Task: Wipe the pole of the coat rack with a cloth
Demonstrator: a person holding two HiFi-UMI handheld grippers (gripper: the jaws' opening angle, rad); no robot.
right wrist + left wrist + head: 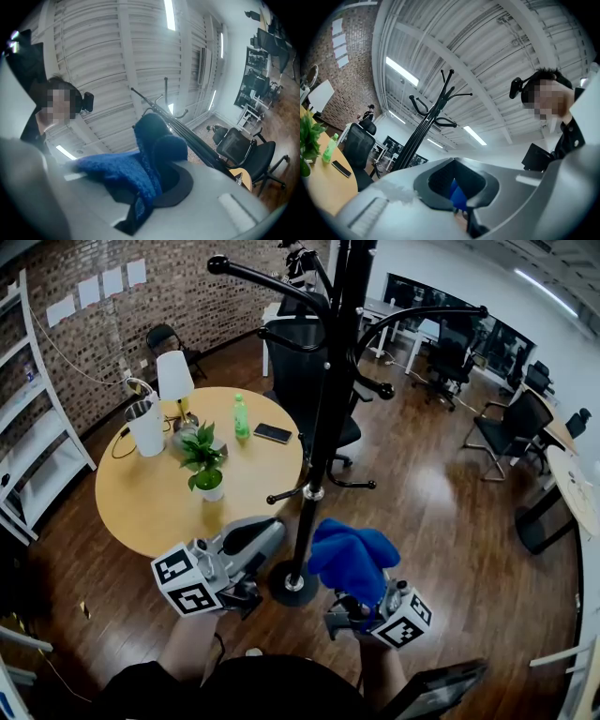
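The black pole (321,451) of the coat rack rises through the middle of the head view from its round base (293,584) on the wooden floor (441,521), with curved hooks branching off near the top. The right gripper (359,598) is clamped on a blue cloth (352,557). In the right gripper view the fabric is pinched between the jaws and bunches up over their tips. In the head view the cloth sits just to the right of the pole's lower stretch, a little above the base, but whether it touches the pole cannot be made out. The left gripper (265,532) is on the other side of the pole, low and near the base, pointing toward it. Its jaws are together with nothing gripped, and a sliver of blue shows only through the hollow between the pads. Each gripper's marker cube faces the camera, and the person's hands and dark sleeves come in from the bottom edge. Left of the rack stands a round wooden table (141,507) whose near edge lies just beside the left gripper. It carries a small potted plant (204,465), a white lamp (174,376), a white jug (145,426), a green bottle (241,416) and a dark phone (273,433). A black office chair (298,362) stands behind the pole.
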